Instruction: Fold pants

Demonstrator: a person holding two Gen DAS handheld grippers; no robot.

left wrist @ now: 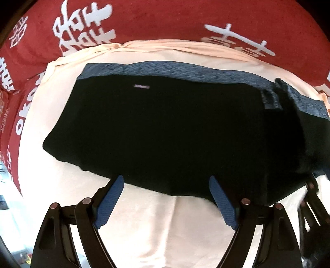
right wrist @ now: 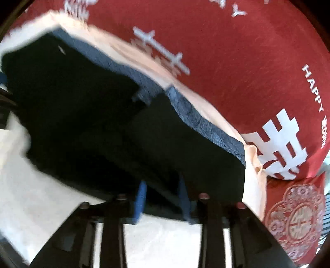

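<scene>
Looking along my left tongs (left wrist: pixel 166 181), I see the black pants with a heathered blue-grey waistband (left wrist: pixel 165 132) lying flat just ahead, spread across a pale cream sheet (left wrist: pixel 156 226). My left tongs are released: the two blue ribbed pads (left wrist: pixel 110 201) stand wide apart, their tips right at the near hem of the dark cloth, with nothing between them but bare sheet. The waistband runs along the far edge of the garment, and a small pale label (left wrist: pixel 142 86) shows on the black fabric close to it.

My right tongs (right wrist: pixel 162 188) sit at the near edge of the same pants (right wrist: pixel 103 115), toward their right-hand end. The blue pads (right wrist: pixel 140 201) there are much closer together, and dark fabric fills the gap between them, so they look clenched on the edge of the pants, though this view is blurred by motion. From the left camera, the right tongs (left wrist: pixel 311 185) appear only as a smeared dark shape at the right end of the garment.

Beyond the sheet lies a red blanket printed with large white characters (left wrist: pixel 144 18); the right view shows it (right wrist: pixel 237 51) with white lettering too. A red cushion with a pale round ornament (right wrist: pixel 297 222) rests past the sheet's right edge. Nothing lies on the pants.
</scene>
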